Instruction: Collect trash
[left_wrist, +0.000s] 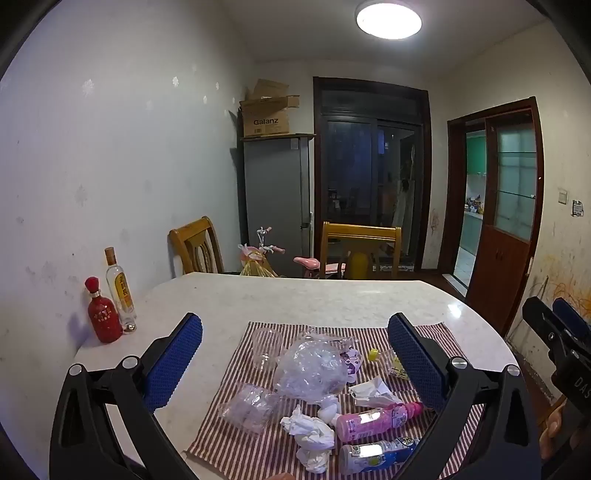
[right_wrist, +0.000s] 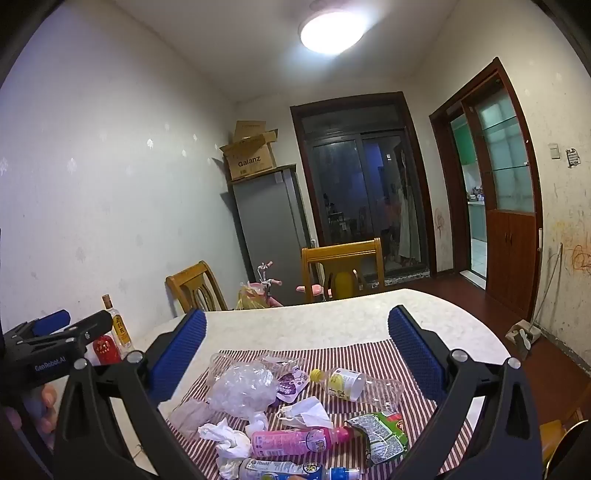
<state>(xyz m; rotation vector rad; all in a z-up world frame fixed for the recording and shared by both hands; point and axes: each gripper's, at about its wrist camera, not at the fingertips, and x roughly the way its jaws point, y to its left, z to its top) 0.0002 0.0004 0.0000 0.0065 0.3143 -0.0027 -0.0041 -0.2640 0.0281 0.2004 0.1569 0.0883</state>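
Trash lies on a red-striped cloth (left_wrist: 229, 435) (right_wrist: 373, 354) on the table: a crumpled clear plastic bag (left_wrist: 314, 369) (right_wrist: 243, 387), clear cups (left_wrist: 266, 347), crumpled tissues (left_wrist: 310, 432) (right_wrist: 229, 439), a pink bottle (left_wrist: 376, 419) (right_wrist: 299, 439), a blue-and-white bottle (left_wrist: 376, 456) (right_wrist: 295, 470), a clear bottle with a yellow cap (right_wrist: 347, 380), and a green snack wrapper (right_wrist: 380, 435). My left gripper (left_wrist: 295, 365) is open and empty above the pile. My right gripper (right_wrist: 295, 365) is open and empty above it too.
A red bottle (left_wrist: 103, 314) and a tall clear bottle (left_wrist: 120, 288) stand at the table's left by the wall. Two wooden chairs (left_wrist: 358, 247) stand at the far side. A fridge (left_wrist: 277, 192) with a cardboard box stands behind.
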